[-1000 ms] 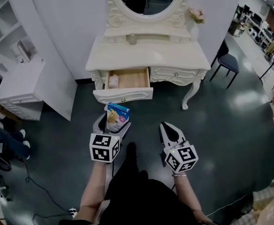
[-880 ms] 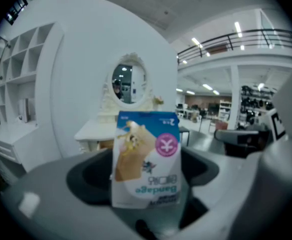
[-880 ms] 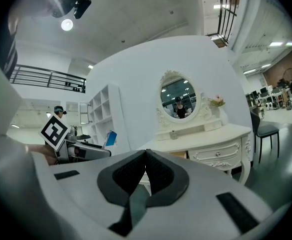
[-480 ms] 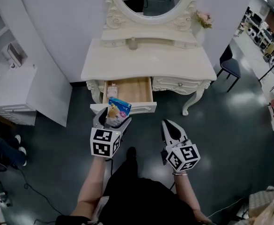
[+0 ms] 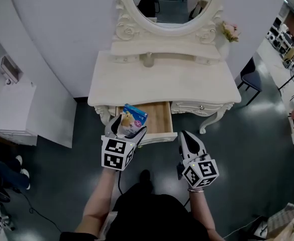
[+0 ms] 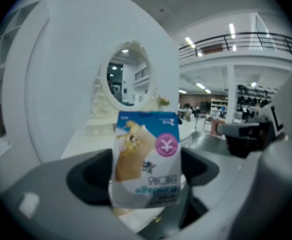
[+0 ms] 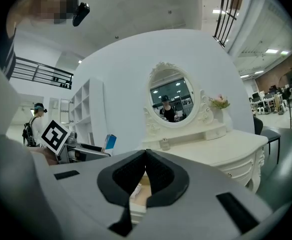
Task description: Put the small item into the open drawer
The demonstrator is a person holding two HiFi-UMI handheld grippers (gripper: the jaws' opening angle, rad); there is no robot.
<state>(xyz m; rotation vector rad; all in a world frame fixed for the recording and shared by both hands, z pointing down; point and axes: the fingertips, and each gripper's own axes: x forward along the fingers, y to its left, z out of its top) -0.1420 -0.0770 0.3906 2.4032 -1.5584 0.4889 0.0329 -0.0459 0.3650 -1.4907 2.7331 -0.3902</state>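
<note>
Head view — left tongs (image 5: pixel 126 130) clamped on blue snack packet (image 5: pixel 133 118) at open drawer (image 5: pixel 160 118); right tongs (image 5: pixel 188 137) closed, empty.

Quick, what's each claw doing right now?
Left claw: shut on the blue-and-white pouch.
Right claw: shut, empty.

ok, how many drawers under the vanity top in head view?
2. The open drawer is left of centre, behind the held packet; the closed drawer is right of it. Others could be hidden.

Open drawer (image 5: pixel 159 118), right half unobstructed
</note>
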